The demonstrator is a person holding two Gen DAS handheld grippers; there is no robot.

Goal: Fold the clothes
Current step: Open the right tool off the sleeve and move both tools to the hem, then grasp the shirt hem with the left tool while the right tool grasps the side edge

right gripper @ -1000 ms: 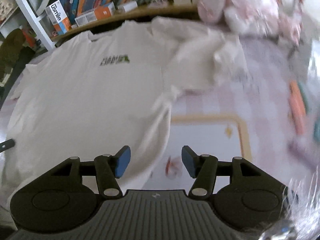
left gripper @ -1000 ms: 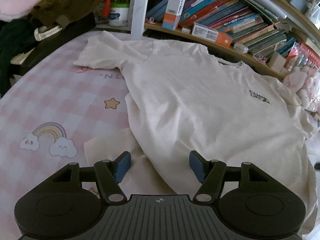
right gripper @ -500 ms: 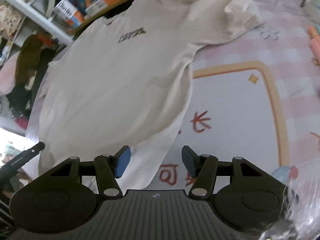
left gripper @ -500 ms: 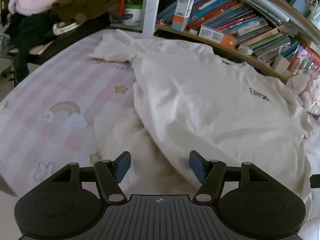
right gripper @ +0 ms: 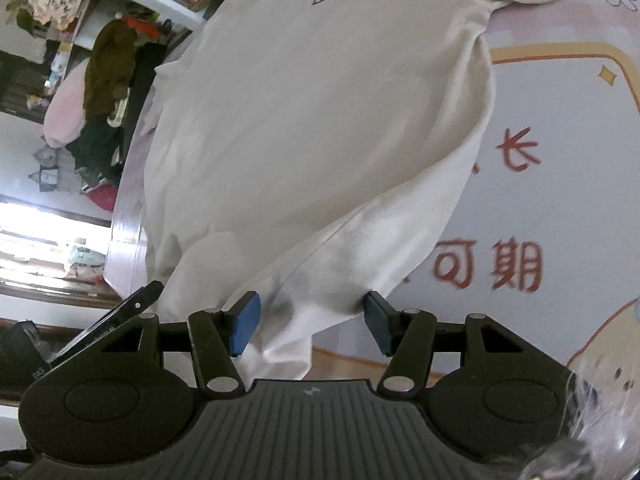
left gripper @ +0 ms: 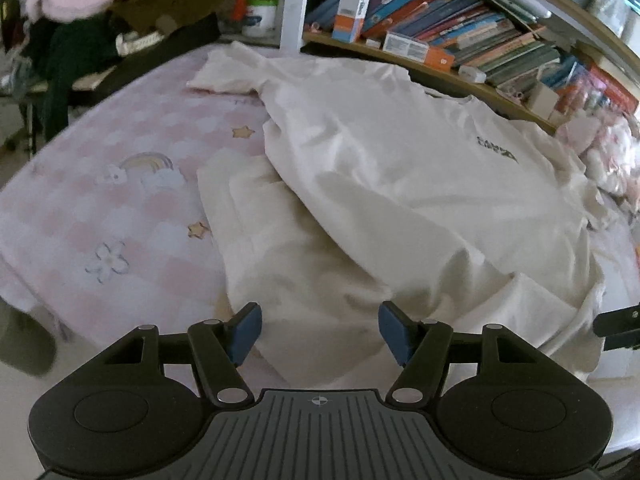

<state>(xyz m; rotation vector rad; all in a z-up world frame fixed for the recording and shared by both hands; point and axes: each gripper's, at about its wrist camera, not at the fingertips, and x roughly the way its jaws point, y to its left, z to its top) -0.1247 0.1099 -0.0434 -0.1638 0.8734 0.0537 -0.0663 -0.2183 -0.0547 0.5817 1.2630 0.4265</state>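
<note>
— Both grippers slid back toward the bed's [left gripper: 80, 208] near edge since a second ago, right?
— Yep. Left gripper [left gripper: 319, 332] and right gripper [right gripper: 308, 325] gape, gripping nothing, over the hem of the cream T-shirt [left gripper: 400, 168] spread across the bed.
</note>
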